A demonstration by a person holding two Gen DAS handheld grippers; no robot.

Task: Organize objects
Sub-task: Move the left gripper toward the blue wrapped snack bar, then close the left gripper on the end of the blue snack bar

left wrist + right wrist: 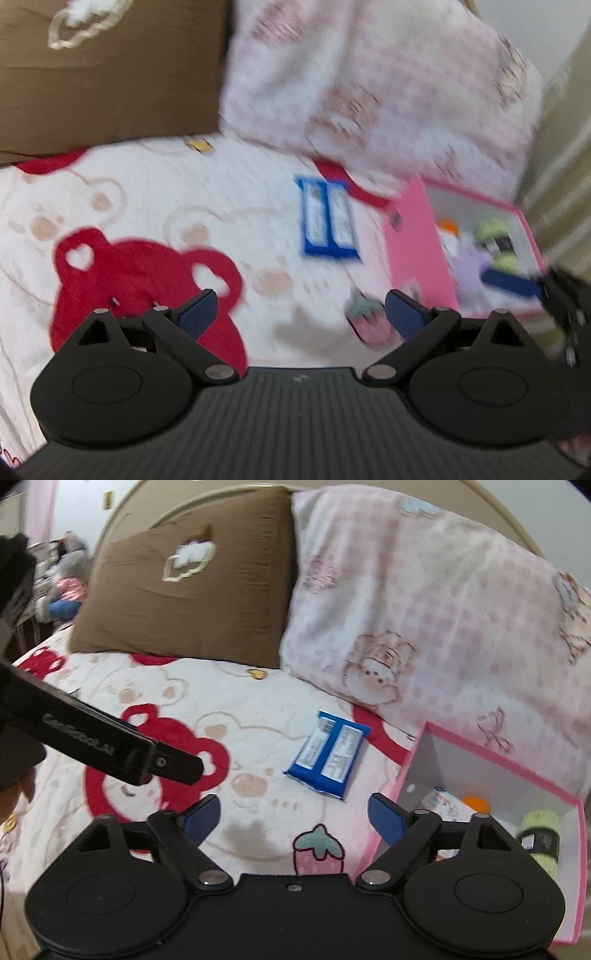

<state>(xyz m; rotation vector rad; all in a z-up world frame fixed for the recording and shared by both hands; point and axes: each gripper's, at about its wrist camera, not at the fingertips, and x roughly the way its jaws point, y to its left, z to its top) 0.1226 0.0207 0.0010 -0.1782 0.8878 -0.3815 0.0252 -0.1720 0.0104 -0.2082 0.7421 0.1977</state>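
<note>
Left wrist view: my left gripper (299, 312) spread empty over the bedspread (155, 206).
Blue packet (328, 219) lies just left of the pink box (417, 243).

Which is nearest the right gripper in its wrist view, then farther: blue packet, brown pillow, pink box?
From the right gripper:
1. Pink box, beside its right finger.
2. Blue packet, ahead on the blanket.
3. Brown pillow, far back left.
</note>
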